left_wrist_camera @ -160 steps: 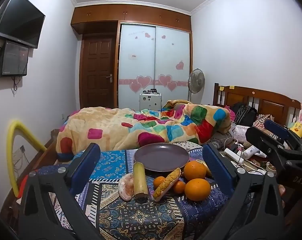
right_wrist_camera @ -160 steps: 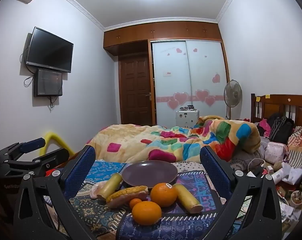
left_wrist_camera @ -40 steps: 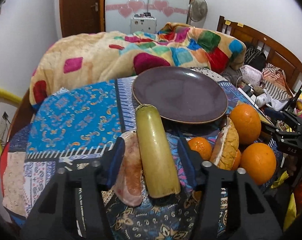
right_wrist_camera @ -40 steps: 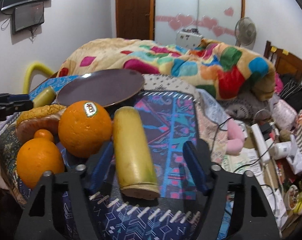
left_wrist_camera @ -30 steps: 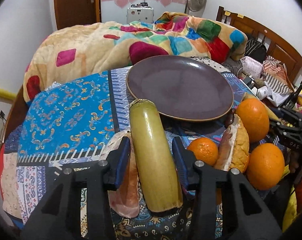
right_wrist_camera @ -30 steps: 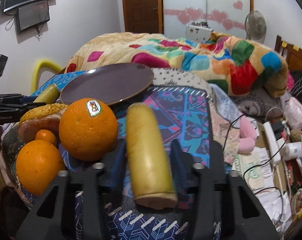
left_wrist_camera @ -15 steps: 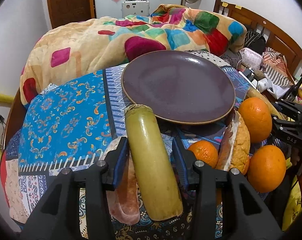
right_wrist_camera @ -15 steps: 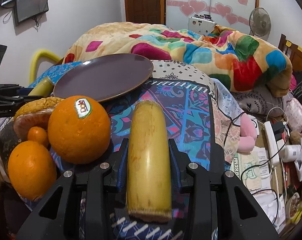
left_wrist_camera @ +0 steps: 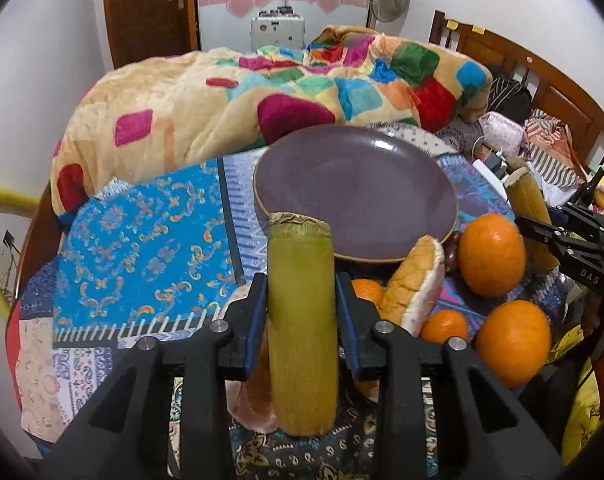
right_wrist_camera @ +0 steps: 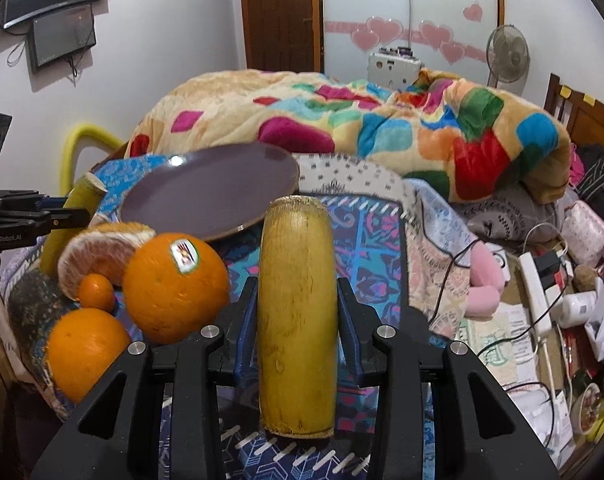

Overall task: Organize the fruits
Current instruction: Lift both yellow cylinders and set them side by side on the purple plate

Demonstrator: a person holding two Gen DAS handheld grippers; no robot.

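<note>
My left gripper [left_wrist_camera: 302, 300] is shut on a greenish-yellow sugarcane piece [left_wrist_camera: 302, 320], held lifted and pointing at the empty purple plate [left_wrist_camera: 354, 188]. My right gripper [right_wrist_camera: 297, 304] is shut on a second yellow sugarcane piece [right_wrist_camera: 296, 320], also lifted; it shows in the left wrist view [left_wrist_camera: 528, 216] too. On the patterned cloth lie two large oranges [left_wrist_camera: 492, 254] [left_wrist_camera: 512, 342], two small tangerines [left_wrist_camera: 442, 326], a pomelo wedge [left_wrist_camera: 416, 280] and a pinkish peel piece [left_wrist_camera: 250, 396] under the left cane.
A colourful blanket [left_wrist_camera: 262, 92] is heaped behind the plate. Cables, a power strip [right_wrist_camera: 536, 284] and clutter lie to the right. A yellow tube [right_wrist_camera: 76, 140] stands at the left edge. The left gripper shows in the right wrist view [right_wrist_camera: 30, 216].
Both grippers closed on their sugarcane pieces and lifted them off the cloth. The views tilted up, so the far ends of the canes rise toward the plate.
</note>
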